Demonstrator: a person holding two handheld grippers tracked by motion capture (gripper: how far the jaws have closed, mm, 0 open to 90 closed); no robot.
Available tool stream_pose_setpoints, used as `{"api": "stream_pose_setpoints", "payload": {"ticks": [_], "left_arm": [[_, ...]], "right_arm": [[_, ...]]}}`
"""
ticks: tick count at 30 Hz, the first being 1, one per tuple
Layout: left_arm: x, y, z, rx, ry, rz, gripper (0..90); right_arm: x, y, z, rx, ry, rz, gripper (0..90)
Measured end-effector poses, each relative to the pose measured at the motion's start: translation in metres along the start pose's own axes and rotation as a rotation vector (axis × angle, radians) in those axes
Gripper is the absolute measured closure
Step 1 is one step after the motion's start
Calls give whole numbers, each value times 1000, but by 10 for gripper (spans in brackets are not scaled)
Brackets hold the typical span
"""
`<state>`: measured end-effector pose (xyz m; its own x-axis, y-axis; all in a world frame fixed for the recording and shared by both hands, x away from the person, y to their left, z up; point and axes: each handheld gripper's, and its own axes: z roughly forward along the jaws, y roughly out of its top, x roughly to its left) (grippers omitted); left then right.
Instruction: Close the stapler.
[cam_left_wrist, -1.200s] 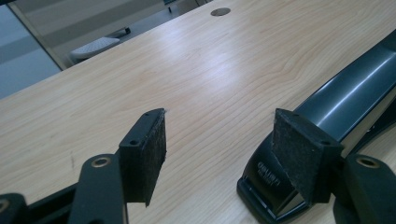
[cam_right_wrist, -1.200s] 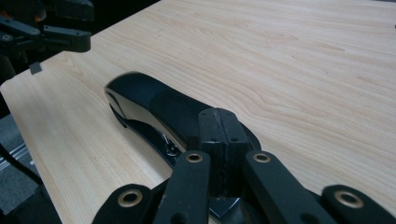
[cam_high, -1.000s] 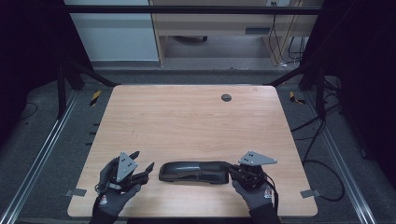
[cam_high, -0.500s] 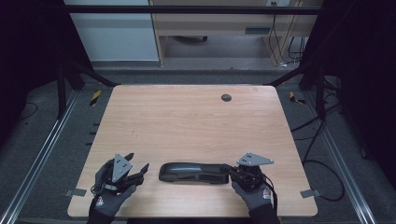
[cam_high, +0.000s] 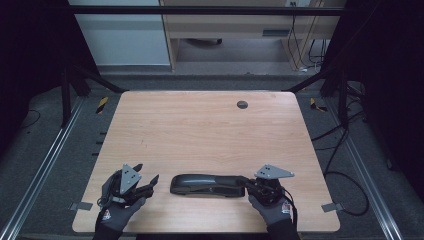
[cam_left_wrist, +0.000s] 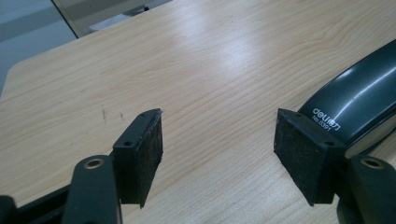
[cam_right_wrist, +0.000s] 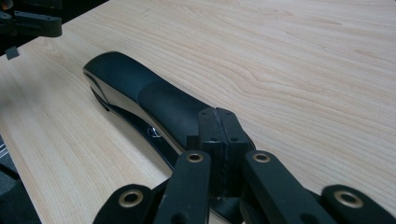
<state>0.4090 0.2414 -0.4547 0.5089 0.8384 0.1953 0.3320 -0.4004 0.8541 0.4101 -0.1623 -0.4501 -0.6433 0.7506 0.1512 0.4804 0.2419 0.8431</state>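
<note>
Two grippers flanked the stapler (cam_high: 207, 184): my right gripper (cam_right_wrist: 219, 140), jaws closed together, rested on its rear end; left gripper (cam_left_wrist: 219, 154) gaped empty beside its nose, ready to grab.

A light wooden table (cam_high: 200, 125) carries 1 dark stapler (cam_high: 207, 184), seemingly lying flat.

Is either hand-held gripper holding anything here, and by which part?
Neither holds anything. The right hand-held gripper is shut, pads together, resting on the stapler's rear end; the left hand-held gripper stands open beside its front.

Glossy plastic stapler (cam_high: 207, 184), wood-grain table (cam_high: 200, 125)
</note>
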Motion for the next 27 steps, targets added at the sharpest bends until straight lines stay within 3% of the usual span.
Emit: {"api": "stream_pose_setpoints", "payload": {"ticks": [16, 27], "left_arm": [[1, -1, 1, 6, 1, 2, 321], [0, -2, 3, 17, -5, 8, 318]], "right_arm": [[0, -2, 0, 8, -2, -1, 900], [2, 5, -6, -58, 9, -8, 900]]}}
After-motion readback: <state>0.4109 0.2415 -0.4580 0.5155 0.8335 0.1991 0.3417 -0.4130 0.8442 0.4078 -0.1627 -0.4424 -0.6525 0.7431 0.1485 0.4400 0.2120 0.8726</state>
